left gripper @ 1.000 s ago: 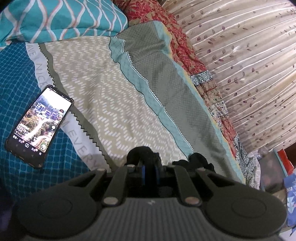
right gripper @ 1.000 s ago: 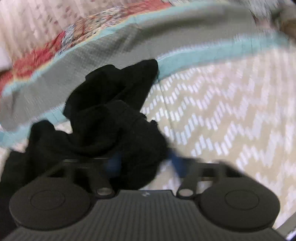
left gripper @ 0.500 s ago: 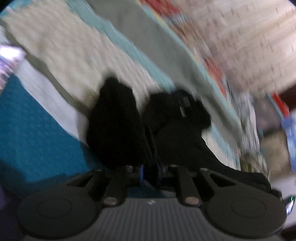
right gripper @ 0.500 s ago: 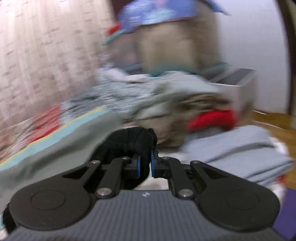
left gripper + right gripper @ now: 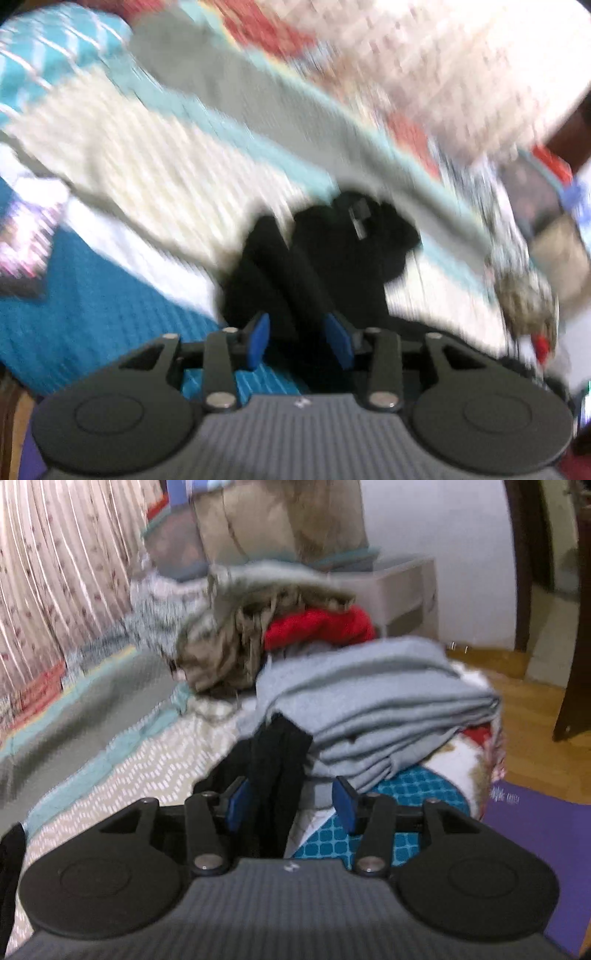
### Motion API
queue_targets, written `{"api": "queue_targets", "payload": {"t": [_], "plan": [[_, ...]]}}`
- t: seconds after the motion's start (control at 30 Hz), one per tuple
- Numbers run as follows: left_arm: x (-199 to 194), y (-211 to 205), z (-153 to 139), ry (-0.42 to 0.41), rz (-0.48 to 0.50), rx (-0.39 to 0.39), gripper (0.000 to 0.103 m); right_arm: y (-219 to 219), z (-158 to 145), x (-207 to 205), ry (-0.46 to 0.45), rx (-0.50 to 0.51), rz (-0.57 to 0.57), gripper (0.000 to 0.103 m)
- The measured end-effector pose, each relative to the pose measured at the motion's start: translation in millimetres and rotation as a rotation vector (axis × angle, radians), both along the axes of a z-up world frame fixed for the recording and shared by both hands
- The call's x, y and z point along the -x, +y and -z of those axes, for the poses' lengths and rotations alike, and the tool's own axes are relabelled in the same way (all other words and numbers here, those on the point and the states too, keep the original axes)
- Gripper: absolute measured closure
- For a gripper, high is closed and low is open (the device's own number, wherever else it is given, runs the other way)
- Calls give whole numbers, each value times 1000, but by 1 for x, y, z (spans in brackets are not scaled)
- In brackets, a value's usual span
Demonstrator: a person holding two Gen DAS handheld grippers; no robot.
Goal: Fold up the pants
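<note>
Two grippers, left (image 5: 298, 340) and right (image 5: 291, 805), are opening, black pants (image 5: 325, 254) loose between the fingers on the bed (image 5: 155, 173). Only the right view shows folded grey cloth (image 5: 373, 698) at 1 o'clock.

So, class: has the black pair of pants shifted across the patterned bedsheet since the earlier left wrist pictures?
Yes. The black pants now lie stretched from the teal stripe toward the camera.
</note>
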State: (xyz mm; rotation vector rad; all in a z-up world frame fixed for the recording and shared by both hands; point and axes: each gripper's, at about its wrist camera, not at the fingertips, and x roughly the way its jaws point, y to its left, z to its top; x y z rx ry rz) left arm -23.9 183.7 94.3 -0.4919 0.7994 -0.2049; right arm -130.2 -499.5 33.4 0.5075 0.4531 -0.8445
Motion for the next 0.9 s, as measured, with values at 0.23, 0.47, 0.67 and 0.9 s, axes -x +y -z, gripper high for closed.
{"api": "queue_targets", "payload": {"t": [0.23,0.47,0.67,0.9], "plan": [[-92,-15,-24,-121,27,-224,47,37,-32,-72,-80,18,-317,50],[-208,-99,51,53,198,-255,36,129,-36,-227,-16,-65,-842,36],[-223,-123,90,146,221,-287,72,240,-26,-383,132,9,-1157,28],[-172,-30,42,1,-24,-141,86,318,55,-476,471,259,-1198,83]]}}
